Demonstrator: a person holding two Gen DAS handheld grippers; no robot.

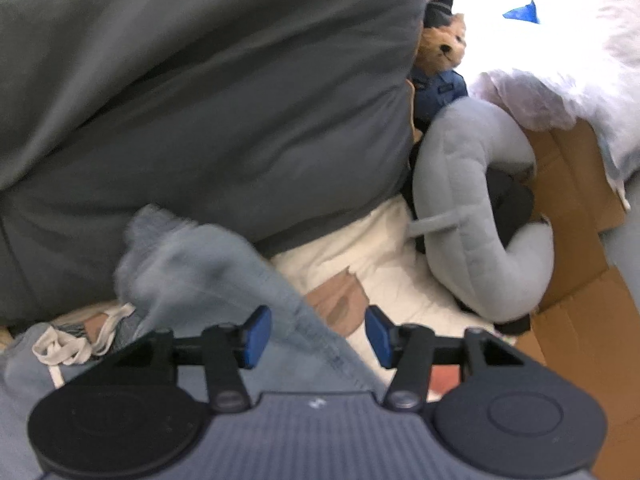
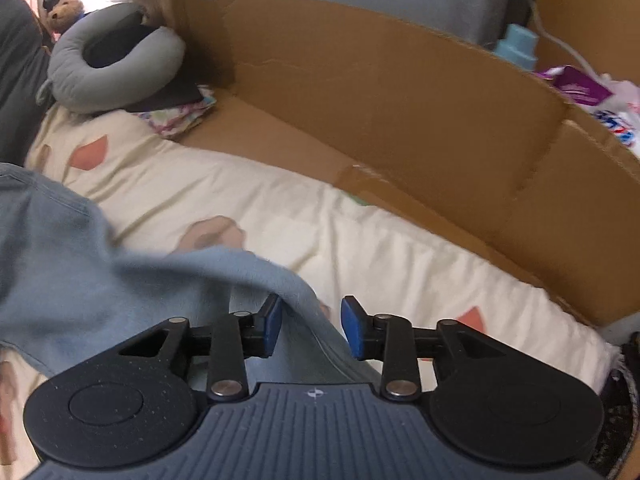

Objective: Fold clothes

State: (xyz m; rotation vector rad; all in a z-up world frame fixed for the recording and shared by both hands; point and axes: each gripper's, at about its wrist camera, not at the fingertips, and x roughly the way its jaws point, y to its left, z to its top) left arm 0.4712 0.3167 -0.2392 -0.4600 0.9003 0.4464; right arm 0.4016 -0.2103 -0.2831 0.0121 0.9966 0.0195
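Flattened cardboard box (image 2: pixel 400 92) walling the far side of the cream patterned quilt (image 2: pixel 360 248); contents behind it cut off, only a pale blue bottle top (image 2: pixel 518 46) and a purple packet (image 2: pixel 580 88) showing, print too blurred to read. Grey neck pillow (image 1: pixel 472 200) ringing something dark, unidentifiable. Light blue garment (image 2: pixel 80 272) spread on quilt, motion-blurred. Left gripper (image 1: pixel 318 336) and right gripper (image 2: pixel 311 328): jaws partly open, fabric lying between the pads, not pinched.
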